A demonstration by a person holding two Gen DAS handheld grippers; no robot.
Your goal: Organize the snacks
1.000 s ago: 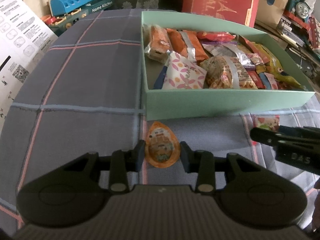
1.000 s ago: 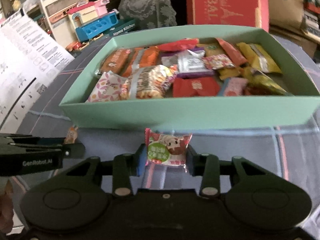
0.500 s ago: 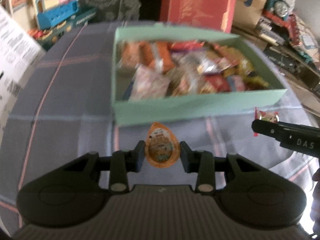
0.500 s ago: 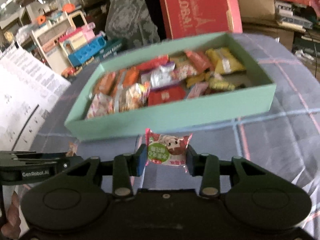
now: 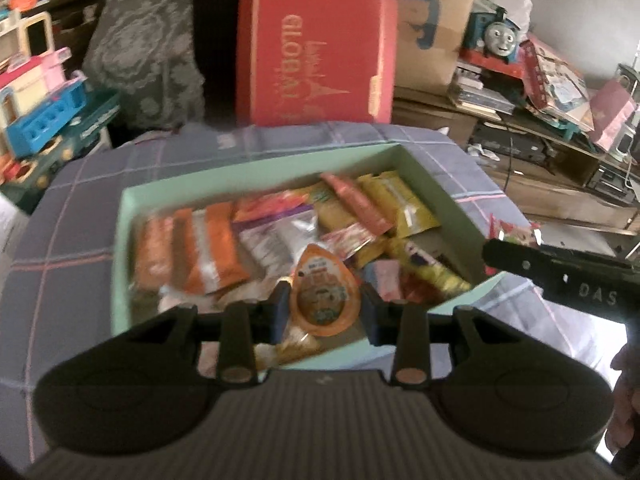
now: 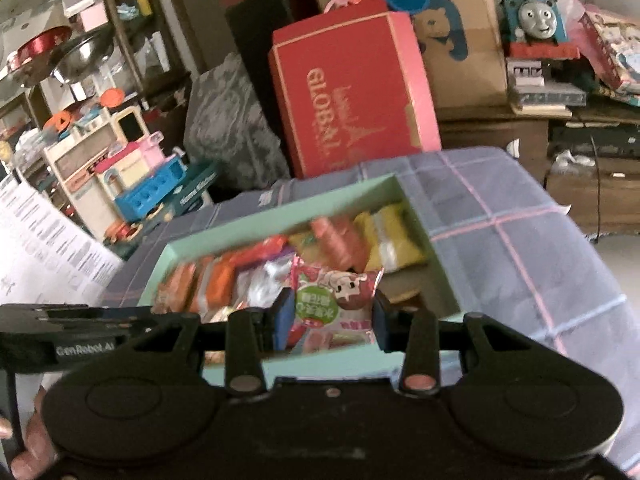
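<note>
Above the green box (image 5: 448, 196), the left gripper (image 5: 323, 307) jaws clamp an orange jelly cup (image 5: 324, 300); the right gripper (image 6: 327, 314) jaws clamp a pink candy packet (image 6: 332, 300).

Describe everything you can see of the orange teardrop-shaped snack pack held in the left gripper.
The orange snack pack is a small teardrop-shaped jelly-style cup, pointed end up, with a glossy orange rim and a printed lid showing a pale label and a greenish patch; the print is too blurred to read. It looks like thin plastic with a foil-like seal. The left gripper pinches it by both side edges, face toward the camera. It hangs above the near part of the mint-green box, over the packets inside, touching only the fingers.
</note>
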